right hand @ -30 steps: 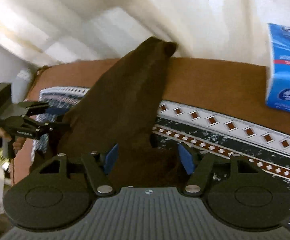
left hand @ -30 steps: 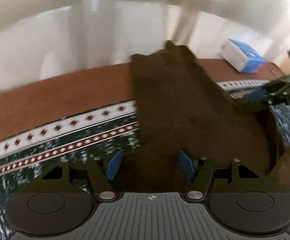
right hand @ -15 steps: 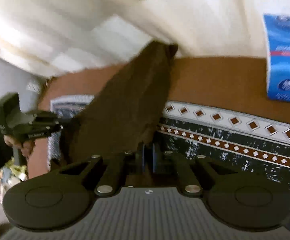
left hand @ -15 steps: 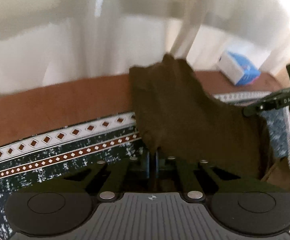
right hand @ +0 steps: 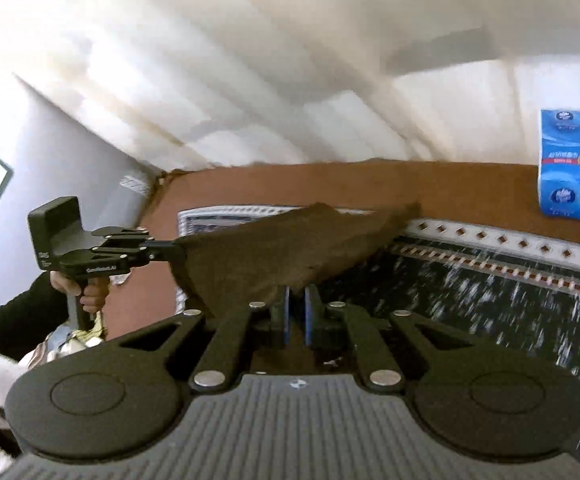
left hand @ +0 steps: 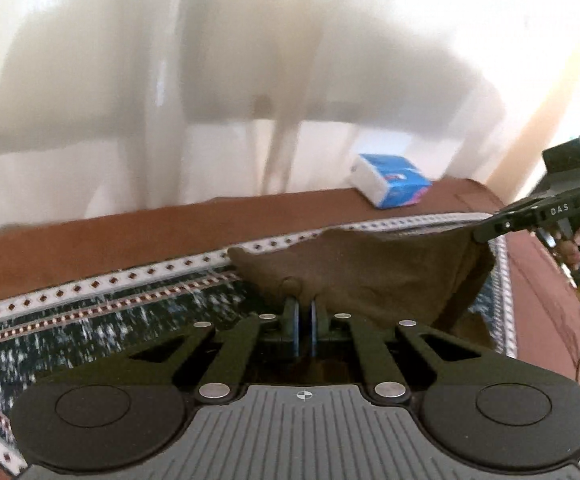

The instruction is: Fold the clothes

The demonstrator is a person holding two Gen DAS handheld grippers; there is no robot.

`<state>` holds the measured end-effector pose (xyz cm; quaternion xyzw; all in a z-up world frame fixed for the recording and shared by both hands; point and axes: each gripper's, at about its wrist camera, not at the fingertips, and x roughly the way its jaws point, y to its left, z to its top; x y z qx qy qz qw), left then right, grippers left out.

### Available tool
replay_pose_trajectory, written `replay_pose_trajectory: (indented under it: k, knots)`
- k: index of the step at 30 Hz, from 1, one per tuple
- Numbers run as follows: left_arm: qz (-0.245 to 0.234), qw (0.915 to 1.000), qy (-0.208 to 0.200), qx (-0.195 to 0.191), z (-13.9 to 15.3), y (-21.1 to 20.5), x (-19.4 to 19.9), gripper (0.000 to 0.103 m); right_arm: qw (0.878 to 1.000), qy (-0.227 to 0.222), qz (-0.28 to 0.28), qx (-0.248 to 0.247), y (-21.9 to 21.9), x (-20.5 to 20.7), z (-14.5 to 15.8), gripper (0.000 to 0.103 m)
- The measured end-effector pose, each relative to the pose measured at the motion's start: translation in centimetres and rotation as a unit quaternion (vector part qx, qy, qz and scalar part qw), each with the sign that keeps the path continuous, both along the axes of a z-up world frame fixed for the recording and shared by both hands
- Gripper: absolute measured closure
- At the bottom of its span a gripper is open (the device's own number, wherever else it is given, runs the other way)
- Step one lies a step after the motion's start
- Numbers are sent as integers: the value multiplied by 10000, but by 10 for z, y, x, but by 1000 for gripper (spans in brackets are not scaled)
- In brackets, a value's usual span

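Observation:
A dark brown garment (left hand: pixel 370 276) hangs stretched between both grippers, lifted above the patterned cloth. My left gripper (left hand: pixel 305 312) is shut on its near left edge. My right gripper (right hand: pixel 297 304) is shut on the other near edge; the garment (right hand: pixel 274 256) sags away from it. In the left wrist view the right gripper (left hand: pixel 486 234) pinches the garment's right corner. In the right wrist view the left gripper (right hand: pixel 178 252) pinches its left corner.
A table with a brown cover (left hand: pixel 90 240) carries a dark blue patterned runner with white diamond borders (left hand: pixel 90 312). A blue tissue pack (left hand: pixel 390 184) lies at the far edge, and shows in the right wrist view (right hand: pixel 574 168). White curtains hang behind.
Both grippers went from open to shut on the garment's near edge, then lifted and drew it back. The garment's far end has come off the table's back edge and folded toward me.

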<state>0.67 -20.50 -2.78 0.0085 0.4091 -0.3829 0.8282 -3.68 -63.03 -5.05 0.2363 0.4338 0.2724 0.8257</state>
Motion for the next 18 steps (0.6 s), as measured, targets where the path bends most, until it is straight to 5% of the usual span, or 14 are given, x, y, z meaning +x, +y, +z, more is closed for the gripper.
replay_pose_trajectory:
  k: [7,18]
  knots:
    - [-227,9995,214,-52,-5,17,-74,102,9997,119,229,54,21,-70,8,95]
    - [51,9922,1115,550,-95,32,-131,102,9931,1109,50,-371,42,-141,-71,94]
